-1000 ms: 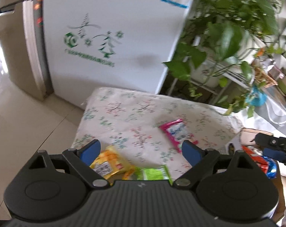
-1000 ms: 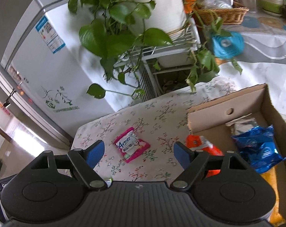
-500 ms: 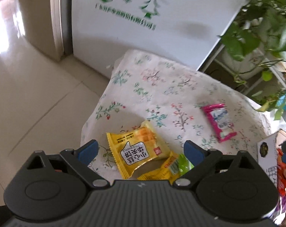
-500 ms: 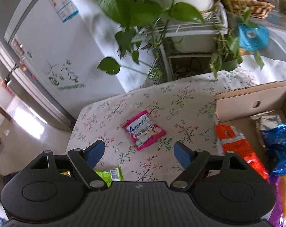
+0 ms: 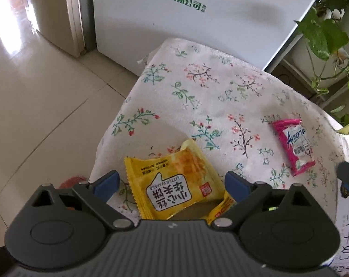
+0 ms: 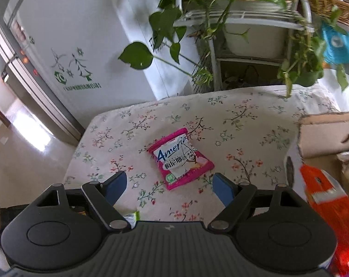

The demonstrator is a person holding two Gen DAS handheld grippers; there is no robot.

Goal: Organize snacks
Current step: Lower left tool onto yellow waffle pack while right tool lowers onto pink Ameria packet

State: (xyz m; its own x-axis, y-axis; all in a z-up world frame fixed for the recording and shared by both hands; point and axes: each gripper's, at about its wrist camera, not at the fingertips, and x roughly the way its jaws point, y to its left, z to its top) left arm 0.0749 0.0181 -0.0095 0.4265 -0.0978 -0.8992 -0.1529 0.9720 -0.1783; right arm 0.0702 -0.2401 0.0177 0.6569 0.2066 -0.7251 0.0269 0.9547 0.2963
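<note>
Left gripper (image 5: 172,184) jaws wide, yellow waffle pack (image 5: 174,188) lying flat right between them on the floral cloth (image 5: 197,87); right gripper (image 6: 170,187) also wide, pink Ameria packet (image 6: 180,158) just ahead, long axis diagonal

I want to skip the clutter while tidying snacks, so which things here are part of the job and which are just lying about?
Part of the job:
yellow waffle packet
pink snack packet
orange snack bag
cardboard box
left gripper, open
right gripper, open

Just lying about:
houseplant
white fridge
wicker basket
flowered tablecloth
</note>
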